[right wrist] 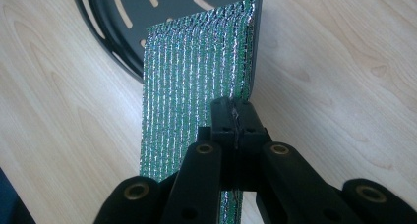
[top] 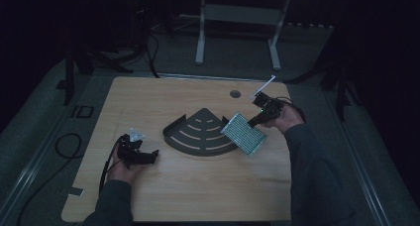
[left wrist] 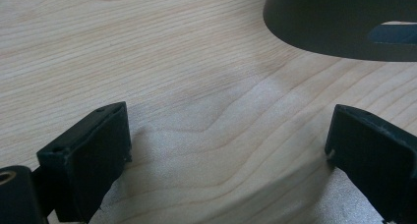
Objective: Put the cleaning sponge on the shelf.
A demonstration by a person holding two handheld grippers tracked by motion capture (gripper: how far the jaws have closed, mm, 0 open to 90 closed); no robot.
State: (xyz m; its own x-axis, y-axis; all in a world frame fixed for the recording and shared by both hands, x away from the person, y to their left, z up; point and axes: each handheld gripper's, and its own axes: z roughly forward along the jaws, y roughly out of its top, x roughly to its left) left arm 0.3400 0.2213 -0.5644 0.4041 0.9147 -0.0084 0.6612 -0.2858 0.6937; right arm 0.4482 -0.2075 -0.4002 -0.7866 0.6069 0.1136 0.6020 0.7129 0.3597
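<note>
The right gripper (right wrist: 235, 117) has its jaws squeezed tight together. They pinch the near edge of a shiny green and silver scrubbing pad (right wrist: 196, 86). The pad is flat and has little ridges running along it. It hangs out in front of the jaws, up off the table.

In the high view the right gripper (top: 257, 118) holds the scrubbing pad (top: 243, 133) tilted, just to the right of a dark corner tray (top: 200, 133). The pad's far corner reaches over the tray's edge. I cannot tell if it touches the tray. The tray is shaped like a slice of pie, with a low wall and curved slots cut in its floor. Nothing lies in it yet.

The left gripper (top: 148, 155) rests low on the wooden table (top: 198, 196), to the left of the tray. In the left gripper view its jaws stand wide apart with only bare wood (left wrist: 196, 62) between them. The tray's round wall (left wrist: 339, 27) sits a little way ahead of it.

So I think the picking up is done. The pad is grabbed and lifted and has come to the tray. What is left, I guess, is to bring the pad fully over the tray, put it down inside and let go. The left gripper has nothing to do right now, but it is close enough to steady the tray.
</note>
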